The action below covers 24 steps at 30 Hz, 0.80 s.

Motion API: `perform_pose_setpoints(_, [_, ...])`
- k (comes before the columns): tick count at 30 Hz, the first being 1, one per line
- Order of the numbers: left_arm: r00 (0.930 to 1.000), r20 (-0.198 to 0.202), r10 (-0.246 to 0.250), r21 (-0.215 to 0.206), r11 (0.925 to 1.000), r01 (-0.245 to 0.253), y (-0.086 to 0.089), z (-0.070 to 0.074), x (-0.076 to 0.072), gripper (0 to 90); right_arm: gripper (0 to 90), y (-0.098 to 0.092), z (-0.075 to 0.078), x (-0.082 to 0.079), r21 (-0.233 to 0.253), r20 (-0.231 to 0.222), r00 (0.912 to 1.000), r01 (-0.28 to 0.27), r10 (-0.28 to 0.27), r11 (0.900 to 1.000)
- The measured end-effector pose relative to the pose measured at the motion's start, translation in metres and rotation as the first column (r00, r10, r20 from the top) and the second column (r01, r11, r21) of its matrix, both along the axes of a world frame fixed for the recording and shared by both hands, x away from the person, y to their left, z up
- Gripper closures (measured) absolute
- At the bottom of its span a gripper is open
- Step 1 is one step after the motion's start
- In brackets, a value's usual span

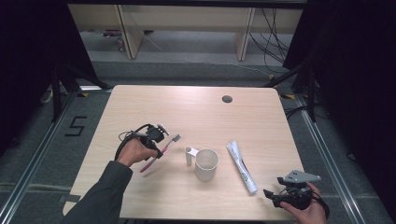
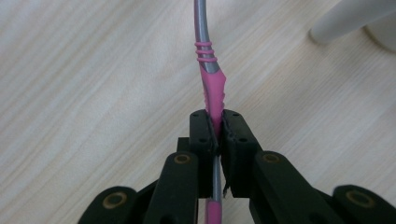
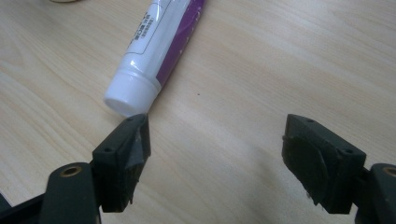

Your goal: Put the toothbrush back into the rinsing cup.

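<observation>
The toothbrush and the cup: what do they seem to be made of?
Toothbrush: likely plastic, a glossy grey shaft with a matte pink, ribbed grip that looks rubbery.
Cup: probably plastic or ceramic, cream-white and smooth with a soft sheen; the look leaves it open.

On the desk (image 1: 196,107), the cup (image 1: 206,164) stands mid-front; the toothpaste tube (image 1: 241,166) lies right of it, nearer the right edge.
</observation>
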<state>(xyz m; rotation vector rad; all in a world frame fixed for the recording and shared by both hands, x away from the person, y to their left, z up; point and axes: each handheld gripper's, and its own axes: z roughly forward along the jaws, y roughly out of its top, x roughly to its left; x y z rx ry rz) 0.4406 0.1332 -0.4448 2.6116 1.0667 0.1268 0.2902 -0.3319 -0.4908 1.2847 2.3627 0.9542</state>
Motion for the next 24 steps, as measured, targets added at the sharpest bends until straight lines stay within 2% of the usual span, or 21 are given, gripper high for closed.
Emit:
perform_pose_setpoints(1, [0.9999,0.012,0.004,-0.018,0.9998,-0.004,0.001,0.002,-0.001,83.2,24.6,-0.001,-0.001,0.001,-0.009,0.022,0.9996,-0.015,0.015,1.0])
perform_pose_setpoints(5, [0.9957,0.091,0.019,-0.105,0.9945,-0.009,0.006,0.013,-0.003,83.2,24.6,-0.001,0.0,0.001,-0.007,0.011,0.9999,-0.012,0.013,1.0])
perform_pose_setpoints(6, [0.9936,0.112,0.014,-0.121,0.9926,-0.001,0.007,0.016,-0.003,83.2,24.6,-0.002,-0.001,0.002,-0.016,0.028,0.9993,-0.024,0.025,1.0])
perform_pose_setpoints(7, [0.9904,0.134,0.034,-0.162,0.9867,-0.012,0.008,0.018,-0.005,83.2,24.6,-0.002,-0.001,0.002,-0.017,0.031,0.9992,-0.026,0.027,1.0])
perform_pose_setpoints(9, [0.9834,0.176,0.043,-0.197,0.9803,-0.007,0.009,0.024,-0.006,83.2,24.6,-0.002,-0.001,0.002,-0.017,0.029,0.9992,-0.026,0.026,1.0])
perform_pose_setpoints(12, [0.9658,0.249,0.072,-0.285,0.9585,0.002,0.011,0.031,-0.009,83.2,24.6,-0.003,-0.001,0.003,-0.019,0.035,0.9989,-0.029,0.03,0.999])
perform_pose_setpoints(15, [0.9396,0.317,0.129,-0.358,0.9339,-0.008,0.012,0.036,-0.015,83.1,24.6,-0.003,-0.001,0.002,-0.02,0.03,0.9992,-0.025,0.025,1.0])
perform_pose_setpoints(16, [0.9389,0.319,0.129,-0.371,0.9286,-0.002,0.012,0.037,-0.016,83.2,24.6,-0.002,0.0,0.002,-0.016,0.024,0.9995,-0.021,0.021,1.0])
perform_pose_setpoints(18, [0.9275,0.337,0.161,-0.412,0.9113,-0.008,0.012,0.036,-0.021,83.1,24.6,-0.002,0.0,0.002,-0.019,0.029,0.9993,-0.023,0.023,1.0])
perform_pose_setpoints(19, [0.9223,0.346,0.172,-0.423,0.906,-0.01,0.011,0.036,-0.023,83.1,24.6,-0.002,-0.001,0.002,-0.019,0.03,0.9993,-0.022,0.022,1.0])
perform_pose_setpoints(21, [0.9151,0.356,0.189,-0.46,0.8878,-0.005,0.01,0.035,-0.027,83.2,24.6,-0.002,-0.001,0.003,-0.02,0.032,0.9991,-0.027,0.028,0.999])
perform_pose_setpoints(23, [0.9081,0.369,0.198,-0.486,0.8738,0.006,0.008,0.034,-0.031,83.1,24.6,-0.002,0.0,0.003,-0.019,0.035,0.999,-0.028,0.029,0.999])
perform_pose_setpoints(24, [0.9077,0.366,0.205,-0.508,0.8612,0.011,0.006,0.032,-0.034,83.1,24.6,-0.002,0.0,0.002,-0.019,0.028,0.9994,-0.021,0.022,1.0])
